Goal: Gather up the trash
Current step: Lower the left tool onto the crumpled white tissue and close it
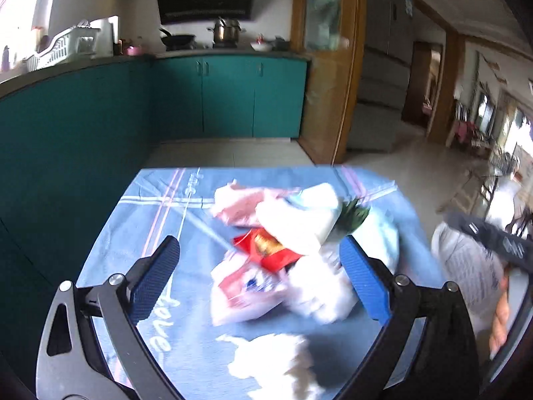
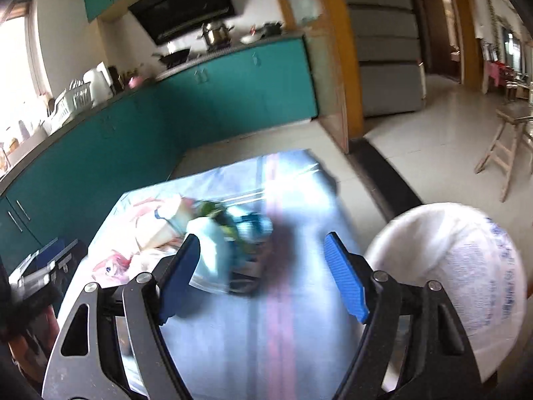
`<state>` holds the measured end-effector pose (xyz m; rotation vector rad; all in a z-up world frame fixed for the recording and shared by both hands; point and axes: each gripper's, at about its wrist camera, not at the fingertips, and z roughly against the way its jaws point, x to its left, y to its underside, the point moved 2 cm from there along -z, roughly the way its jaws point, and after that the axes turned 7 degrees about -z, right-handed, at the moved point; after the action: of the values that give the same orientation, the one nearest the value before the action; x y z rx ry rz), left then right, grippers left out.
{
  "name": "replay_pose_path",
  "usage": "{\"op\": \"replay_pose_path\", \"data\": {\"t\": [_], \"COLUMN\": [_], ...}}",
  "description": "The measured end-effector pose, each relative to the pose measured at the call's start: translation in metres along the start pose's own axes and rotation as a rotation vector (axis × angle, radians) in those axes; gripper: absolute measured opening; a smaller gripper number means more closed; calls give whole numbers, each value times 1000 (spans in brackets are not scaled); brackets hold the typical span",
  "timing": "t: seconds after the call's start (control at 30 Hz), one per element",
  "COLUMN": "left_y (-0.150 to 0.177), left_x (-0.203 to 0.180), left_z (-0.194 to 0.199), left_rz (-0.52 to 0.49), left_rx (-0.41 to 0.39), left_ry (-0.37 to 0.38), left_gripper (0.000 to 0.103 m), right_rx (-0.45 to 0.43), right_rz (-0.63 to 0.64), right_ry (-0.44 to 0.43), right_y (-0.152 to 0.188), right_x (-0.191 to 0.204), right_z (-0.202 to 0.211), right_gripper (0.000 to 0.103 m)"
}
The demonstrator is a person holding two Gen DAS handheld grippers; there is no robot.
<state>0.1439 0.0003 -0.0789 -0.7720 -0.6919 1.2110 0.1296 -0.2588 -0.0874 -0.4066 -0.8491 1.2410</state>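
Observation:
A heap of trash (image 1: 283, 250) lies on a blue cloth-covered table (image 1: 140, 233): white and pink plastic bags, a red snack wrapper (image 1: 266, 248), a green-tipped scrap (image 1: 354, 215) and a crumpled white tissue (image 1: 269, 363) nearer me. My left gripper (image 1: 260, 256) is open and empty, its blue pads on either side of the heap, above it. My right gripper (image 2: 261, 246) is open and empty over the table; the blurred heap (image 2: 186, 230) lies by its left pad. A white bin lined with a printed bag (image 2: 459, 273) stands at the right.
Teal kitchen cabinets (image 1: 226, 96) with a stove, pots and a dish rack run behind and to the left. A wooden door frame (image 1: 346, 66) and a grey refrigerator (image 2: 386, 50) stand beyond. A wooden stool (image 2: 499, 153) is on the tiled floor to the right.

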Motion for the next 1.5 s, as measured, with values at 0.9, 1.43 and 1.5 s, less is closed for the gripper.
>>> {"op": "replay_pose_path", "data": {"t": [0.9,1.43,1.5], "left_y": [60,62,64], "left_x": [-36,-18,-19], "left_z": [-3,-13,-16], "left_rz": [-237,-136,-137], "left_rx": [124,171,182], "left_ry": [122,181,186], "left_gripper": [61,84,85], "right_rx": [113,108,112], "right_rz": [149,97,100], "right_ry": [-193,90,100], "right_y": [36,42,44], "right_x": [31,0,1], "right_z": [-6,-22,-26], "right_gripper": [36,72,72]}}
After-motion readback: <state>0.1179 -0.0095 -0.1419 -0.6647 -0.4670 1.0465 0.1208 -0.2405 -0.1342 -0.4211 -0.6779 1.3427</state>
